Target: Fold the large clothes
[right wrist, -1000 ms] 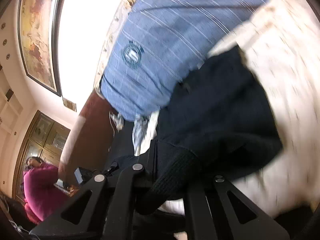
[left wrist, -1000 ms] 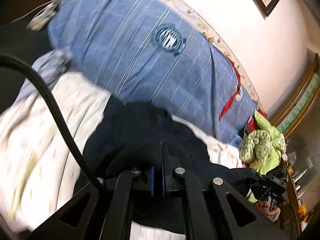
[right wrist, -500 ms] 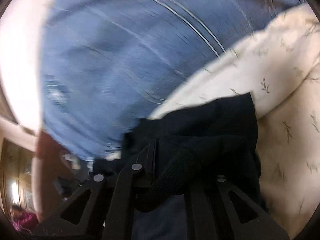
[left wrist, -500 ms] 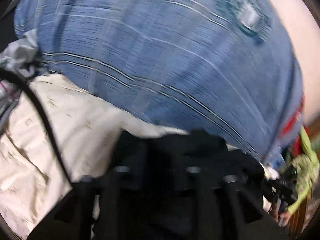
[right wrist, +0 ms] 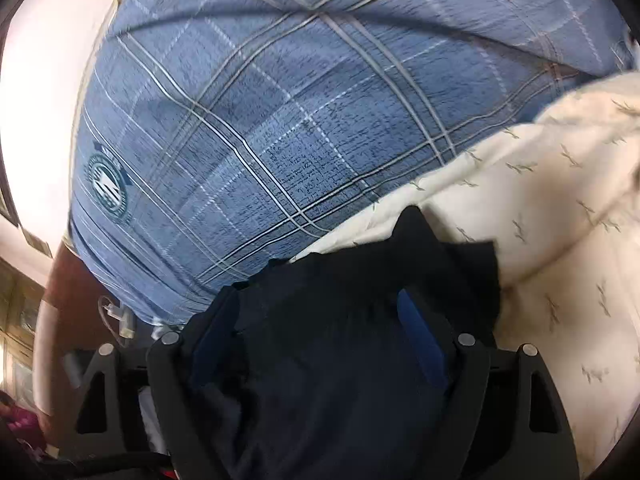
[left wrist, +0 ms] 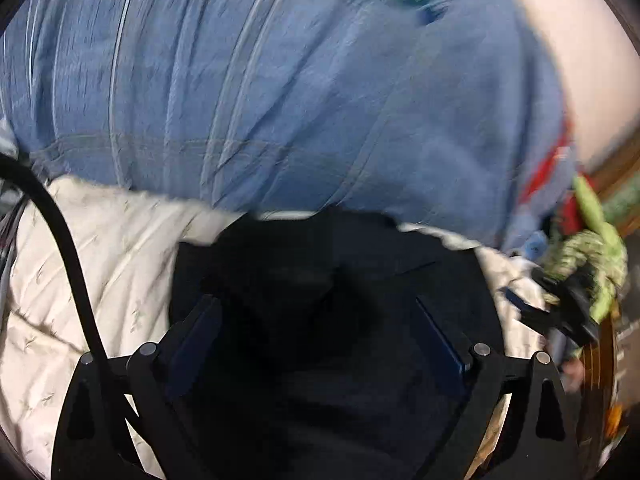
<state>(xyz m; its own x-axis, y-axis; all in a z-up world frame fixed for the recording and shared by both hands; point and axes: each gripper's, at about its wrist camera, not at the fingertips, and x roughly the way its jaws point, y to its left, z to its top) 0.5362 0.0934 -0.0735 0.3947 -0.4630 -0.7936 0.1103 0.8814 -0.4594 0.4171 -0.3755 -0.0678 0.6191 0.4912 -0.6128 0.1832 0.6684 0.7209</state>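
A dark navy garment (left wrist: pixel 332 280) lies bunched on the cream bedspread (left wrist: pixel 100 260), its far edge close to the blue plaid pillow. My left gripper (left wrist: pixel 320 312) is open, its blue-padded fingers (left wrist: pixel 440 340) spread wide over the dark cloth. In the right wrist view the same garment (right wrist: pixel 340 340) lies between the spread fingers (right wrist: pixel 416 328) of my right gripper (right wrist: pixel 316 320), which is open too. The cloth hides what lies under it. My right gripper also shows at the right edge of the left wrist view (left wrist: pixel 560 312).
A large blue plaid pillow (right wrist: pixel 300 120) with a round badge (right wrist: pixel 108 188) fills the far side, also in the left wrist view (left wrist: pixel 300 100). Green patterned clothes (left wrist: pixel 592 264) lie at the right. A black cable (left wrist: pixel 68 240) crosses the left. A pale wall (left wrist: pixel 592 60) stands behind.
Both grippers were shut on the dark garment and have opened, letting it go onto the bedspread. Both have moved closer to the pillow.
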